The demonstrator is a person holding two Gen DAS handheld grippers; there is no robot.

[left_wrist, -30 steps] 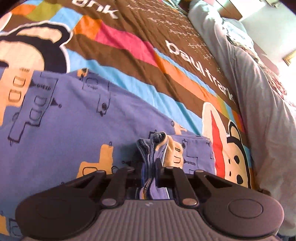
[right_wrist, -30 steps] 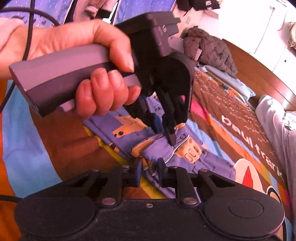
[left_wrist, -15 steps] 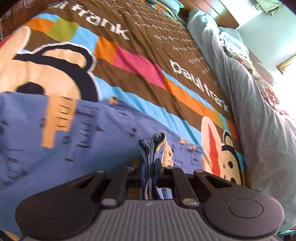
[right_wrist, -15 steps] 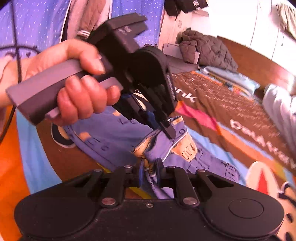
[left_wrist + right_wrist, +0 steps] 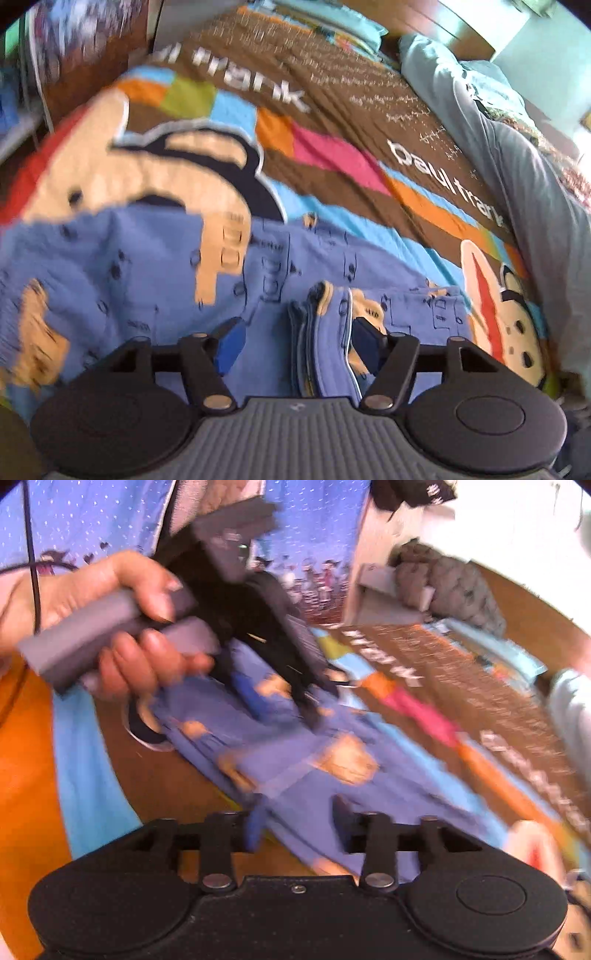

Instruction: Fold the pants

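Pants [image 5: 140, 280]: blue-violet, tan cartoon print, spread on bedspread; bunched folded edge stands upright at near side.

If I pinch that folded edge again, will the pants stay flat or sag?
Probably sag: the pants drape with soft wrinkles over the bedspread. The stacked folded edge looks thick, so likely grippable, though layers may slip apart.

Bed [image 5: 332, 122] under brown cartoon bedspread; wooden headboard [image 5: 524, 602]; pale wall [image 5: 546, 55]; bright daylight.
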